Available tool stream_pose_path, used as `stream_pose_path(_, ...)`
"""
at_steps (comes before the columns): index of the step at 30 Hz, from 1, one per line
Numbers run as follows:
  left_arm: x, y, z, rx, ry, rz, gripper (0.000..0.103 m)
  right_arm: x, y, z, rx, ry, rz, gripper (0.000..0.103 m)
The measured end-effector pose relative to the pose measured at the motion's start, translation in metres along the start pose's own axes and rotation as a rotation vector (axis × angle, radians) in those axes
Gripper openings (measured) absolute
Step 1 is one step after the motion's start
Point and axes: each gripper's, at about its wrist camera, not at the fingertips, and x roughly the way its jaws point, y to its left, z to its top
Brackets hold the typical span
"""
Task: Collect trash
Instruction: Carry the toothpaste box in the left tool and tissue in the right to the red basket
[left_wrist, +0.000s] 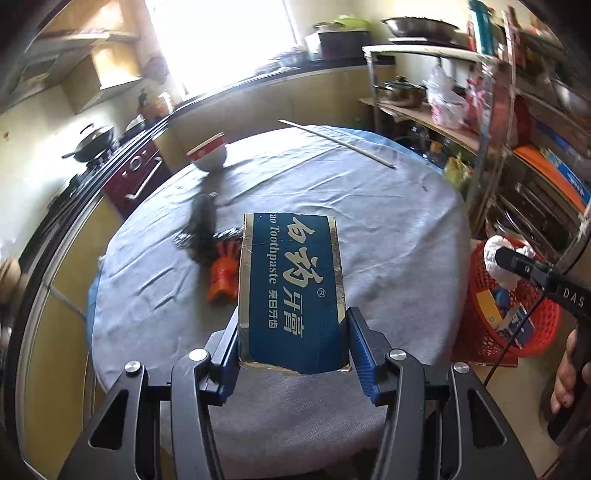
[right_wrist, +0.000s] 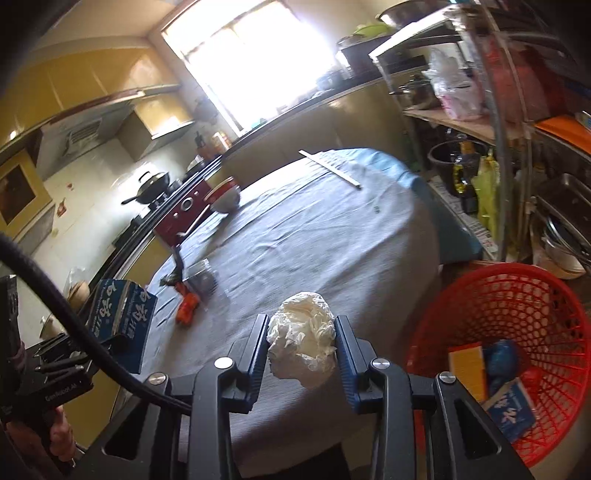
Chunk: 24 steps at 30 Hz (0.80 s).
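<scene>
My left gripper (left_wrist: 293, 332) is shut on a blue toothpaste box (left_wrist: 291, 288), held above the round table (left_wrist: 388, 229); the box also shows in the right wrist view (right_wrist: 122, 317). My right gripper (right_wrist: 301, 343) is shut on a crumpled white tissue wad (right_wrist: 301, 343), held over the table's near right edge, left of the red mesh basket (right_wrist: 517, 295). The basket (left_wrist: 480, 295) stands on the floor to the right of the table and holds boxes and wrappers. An orange wrapper (left_wrist: 221, 277) and a dark wrapper (left_wrist: 203, 229) lie on the table.
A red and white bowl (left_wrist: 208, 153) and chopsticks (left_wrist: 336, 142) lie at the table's far side. A metal shelf rack (left_wrist: 517, 147) with pots and bags stands at the right. A counter with a stove and wok (left_wrist: 92, 142) runs along the left.
</scene>
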Motion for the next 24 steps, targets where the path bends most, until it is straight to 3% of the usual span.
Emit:
stream_pose_path(15, 0.017, -0.112, 0.034, 0.232, 0.003, -0.079, 0.055, -0.040, -0.101, 0.000, 0.172, -0.060, -0.120, 0.038)
stream_pose_path(24, 0.024, -0.168, 0.049, 0.322, 0.006, -0.132, 0.055, -0.059, -0.142, -0.001, 0.242, -0.075, -0.159, 0.038)
